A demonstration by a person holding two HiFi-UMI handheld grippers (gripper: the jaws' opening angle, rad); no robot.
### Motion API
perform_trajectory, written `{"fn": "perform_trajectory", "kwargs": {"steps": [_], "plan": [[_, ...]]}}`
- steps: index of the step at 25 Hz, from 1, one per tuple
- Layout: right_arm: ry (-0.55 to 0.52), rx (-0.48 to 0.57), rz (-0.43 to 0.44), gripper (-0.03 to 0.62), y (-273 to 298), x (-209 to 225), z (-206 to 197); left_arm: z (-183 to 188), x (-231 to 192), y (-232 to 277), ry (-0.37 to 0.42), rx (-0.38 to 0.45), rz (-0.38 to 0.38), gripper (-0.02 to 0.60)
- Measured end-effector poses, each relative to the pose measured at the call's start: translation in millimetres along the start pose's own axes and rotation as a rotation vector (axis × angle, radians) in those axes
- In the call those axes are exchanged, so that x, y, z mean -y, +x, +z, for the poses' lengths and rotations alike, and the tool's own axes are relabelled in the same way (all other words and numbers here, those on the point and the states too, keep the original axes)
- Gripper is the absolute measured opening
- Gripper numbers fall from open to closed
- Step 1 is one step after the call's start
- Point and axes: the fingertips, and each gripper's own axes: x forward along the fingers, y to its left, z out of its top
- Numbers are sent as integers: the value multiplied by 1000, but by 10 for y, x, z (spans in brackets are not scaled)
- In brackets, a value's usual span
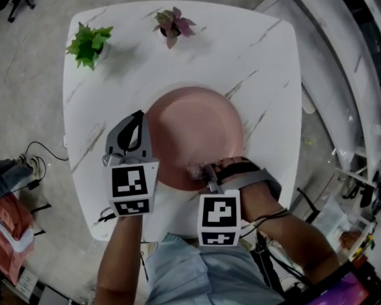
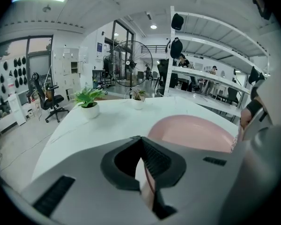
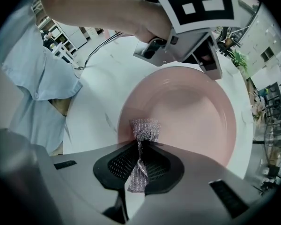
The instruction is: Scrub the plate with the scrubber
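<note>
A pink plate [image 1: 197, 129] lies in the middle of the white marble table [image 1: 260, 49]. My left gripper [image 1: 144, 132] is shut on the plate's left rim; in the left gripper view the rim's edge [image 2: 146, 179] shows pinched between the jaws of the left gripper [image 2: 141, 142]. My right gripper [image 1: 204, 172] is shut on a silver mesh scrubber [image 1: 195, 169], whose tip rests on the plate's near rim. In the right gripper view the scrubber [image 3: 144, 130] sticks out of the right gripper [image 3: 140, 145] onto the plate [image 3: 192, 111], with the left gripper [image 3: 199, 50] at the far rim.
At the table's far left stands a green potted plant [image 1: 89, 43], and a pink-leaved potted plant [image 1: 173, 25] sits at the far middle. White shelving [image 1: 343, 56] runs along the right. The table's near edge is just below both grippers.
</note>
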Motion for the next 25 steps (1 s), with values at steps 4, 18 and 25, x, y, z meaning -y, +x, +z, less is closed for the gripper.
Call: {"fn": "perform_trajectory", "kwargs": {"steps": [4, 18, 25], "plan": [[19, -32, -8, 51, -11, 60, -119, 3, 5, 3, -1, -4, -5, 5], [150, -143, -70, 51, -40, 458, -535, -10, 72, -8, 14, -16, -24, 5], [253, -136, -124, 52, -78, 711, -634, -25, 94, -22, 14, -28, -36, 3]]}}
